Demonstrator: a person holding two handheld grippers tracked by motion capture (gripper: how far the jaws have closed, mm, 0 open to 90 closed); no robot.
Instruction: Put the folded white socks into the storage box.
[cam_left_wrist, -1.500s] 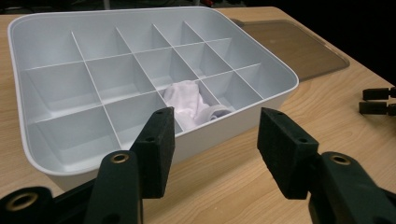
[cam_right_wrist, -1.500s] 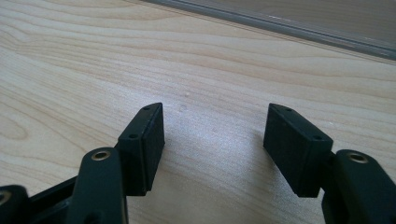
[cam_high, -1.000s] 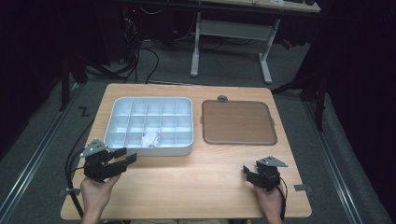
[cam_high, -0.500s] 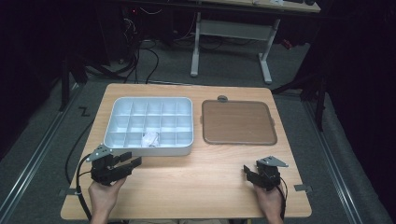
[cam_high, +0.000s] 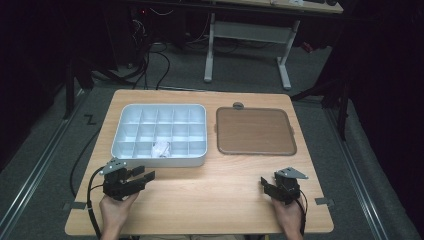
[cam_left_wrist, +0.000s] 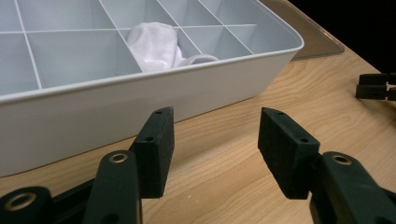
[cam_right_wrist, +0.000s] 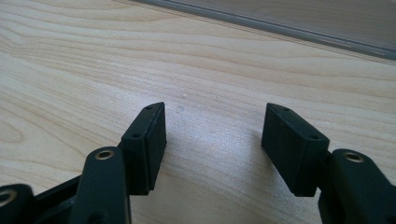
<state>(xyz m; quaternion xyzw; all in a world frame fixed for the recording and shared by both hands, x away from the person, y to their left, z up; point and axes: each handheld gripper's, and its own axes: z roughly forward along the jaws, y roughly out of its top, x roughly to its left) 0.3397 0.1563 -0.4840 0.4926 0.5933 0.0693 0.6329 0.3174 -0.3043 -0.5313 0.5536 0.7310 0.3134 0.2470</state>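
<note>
- White cloth sat bunched in a front cubby of the grey tray, near the middle.
- Looked rolled up, long side lying across the cubby, hard to tell for sure.
- One cubby filled, the others bare; probably more sorting left.
- Left hand-held gripper rested just in front of the tray, jaws apart, nothing held.
- Right hand-held gripper low over the counter, jaws apart too, near the brown lid.

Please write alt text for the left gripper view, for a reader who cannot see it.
The open left tongs rest empty just above a wooden table, facing the side wall of a white compartment tray. One near compartment holds a crumpled white cloth; the corner of a brown tray lies beyond.
</note>
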